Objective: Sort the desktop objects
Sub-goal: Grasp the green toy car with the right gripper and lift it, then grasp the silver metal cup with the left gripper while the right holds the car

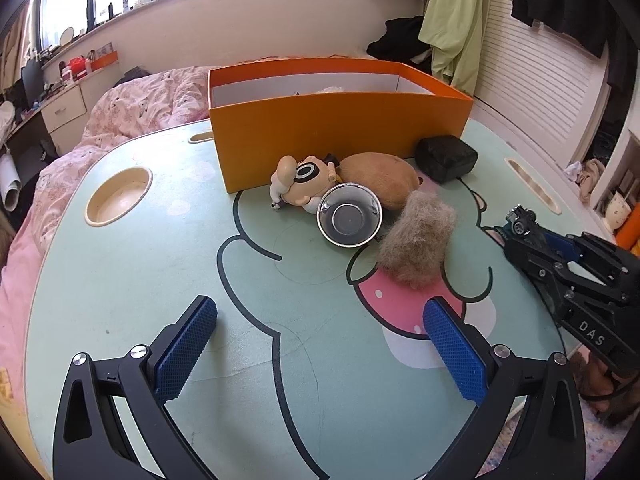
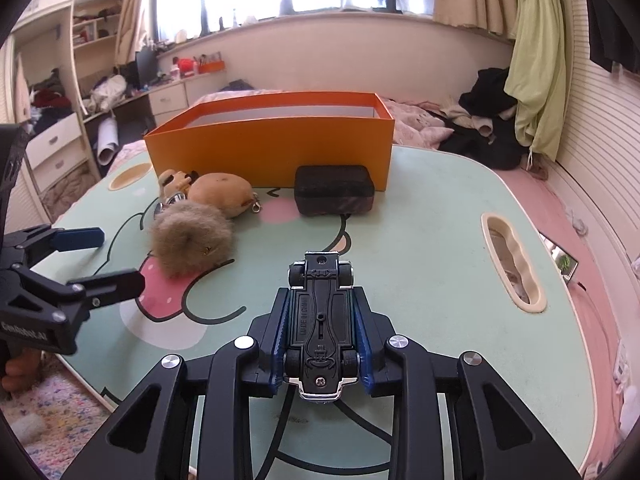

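Note:
My right gripper (image 2: 320, 300) is shut on a black toy car (image 2: 321, 320), upside down with its underside up, held above the table's near right part. It also shows in the left wrist view (image 1: 520, 222). My left gripper (image 1: 320, 340) is open and empty, low over the table in front of a fuzzy grey-brown ball (image 1: 416, 236), a steel bowl (image 1: 349, 215), a cartoon figurine (image 1: 298, 184), a brown plush (image 1: 380, 176) and a black case (image 1: 446, 158). An open orange box (image 1: 340, 136) stands behind them.
The low green cartoon-print table (image 1: 160, 280) has a round cup recess (image 1: 119, 196) at the left and slot handles (image 2: 514, 262) at the right. A bed with pink bedding (image 1: 152, 96) lies behind; rug and floor lie beyond the table's edges.

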{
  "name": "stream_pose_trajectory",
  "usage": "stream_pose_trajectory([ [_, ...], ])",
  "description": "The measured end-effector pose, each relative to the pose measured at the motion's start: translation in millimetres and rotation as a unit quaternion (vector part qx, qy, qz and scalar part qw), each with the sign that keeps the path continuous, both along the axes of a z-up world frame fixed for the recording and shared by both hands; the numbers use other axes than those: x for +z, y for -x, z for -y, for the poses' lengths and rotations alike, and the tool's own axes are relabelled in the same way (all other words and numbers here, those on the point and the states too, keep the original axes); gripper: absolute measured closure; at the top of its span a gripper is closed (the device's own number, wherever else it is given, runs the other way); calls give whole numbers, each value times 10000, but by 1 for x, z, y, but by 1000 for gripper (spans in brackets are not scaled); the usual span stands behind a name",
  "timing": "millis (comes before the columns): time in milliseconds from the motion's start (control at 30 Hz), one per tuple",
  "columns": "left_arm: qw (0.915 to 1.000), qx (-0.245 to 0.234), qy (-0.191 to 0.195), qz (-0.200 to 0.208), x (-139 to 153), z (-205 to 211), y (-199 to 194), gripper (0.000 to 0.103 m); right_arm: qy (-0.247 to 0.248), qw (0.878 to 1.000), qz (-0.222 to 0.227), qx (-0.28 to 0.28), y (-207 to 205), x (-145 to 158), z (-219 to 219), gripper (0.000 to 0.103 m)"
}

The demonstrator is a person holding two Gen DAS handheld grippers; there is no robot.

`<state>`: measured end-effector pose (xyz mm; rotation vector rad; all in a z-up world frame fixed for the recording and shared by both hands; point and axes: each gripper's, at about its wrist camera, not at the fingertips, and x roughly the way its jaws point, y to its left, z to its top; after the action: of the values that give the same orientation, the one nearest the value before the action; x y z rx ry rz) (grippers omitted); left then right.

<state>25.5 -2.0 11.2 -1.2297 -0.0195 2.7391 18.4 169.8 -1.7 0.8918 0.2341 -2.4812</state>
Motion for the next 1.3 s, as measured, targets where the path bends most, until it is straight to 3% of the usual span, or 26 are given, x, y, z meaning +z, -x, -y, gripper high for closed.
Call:
stream_pose_trajectory([
  [67, 9999, 75, -70, -90, 5, 4, 1, 3, -14, 10000, -8, -3, -1, 0, 1, 75],
  [133, 9994, 287, 20, -204, 12, 7, 5, 13, -12, 10000, -6, -5, -1, 0, 0, 76],
  [200, 9990, 411, 18, -148, 16, 12, 15, 34, -3, 10000, 1, -2, -1, 0, 0, 75],
  [267, 9990, 392, -207, -30, 18, 18, 26, 47, -9, 10000, -3, -4, -1, 0, 0, 75],
  [400, 9977, 284, -603, 111, 20, 19, 38, 49, -10, 10000, -4, -4, -1, 0, 0, 75],
  [633, 9979, -121, -634, 81, 22, -1, 38, 49, -12, 10000, -6, -3, -1, 1, 0, 75],
  [667, 9981, -142, -591, 99, 21, -3, 39, 53, -10, 10000, -5, -4, 0, 1, 0, 75],
  [700, 9982, -141, -562, 150, 19, -5, 42, 67, -6, 10000, -3, -4, 0, 1, 0, 75],
  [767, 9976, -141, -609, 285, 14, -4, 47, 82, -5, 10000, -1, -5, 0, 1, 0, 75],
  [800, 9972, -156, -669, 288, 14, -3, 46, 85, -6, 10000, -2, -2, 0, 1, 0, 75],
  [1100, 9964, -183, -797, -232, 48, 15, 17, 86, -7, 10000, 37, 28, 0, 1, 1, 76],
  [1300, 9946, -28, -685, -780, 94, 33, 20, 86, 466, 9984, 254, 187, 13, 22, -4, 76],
])
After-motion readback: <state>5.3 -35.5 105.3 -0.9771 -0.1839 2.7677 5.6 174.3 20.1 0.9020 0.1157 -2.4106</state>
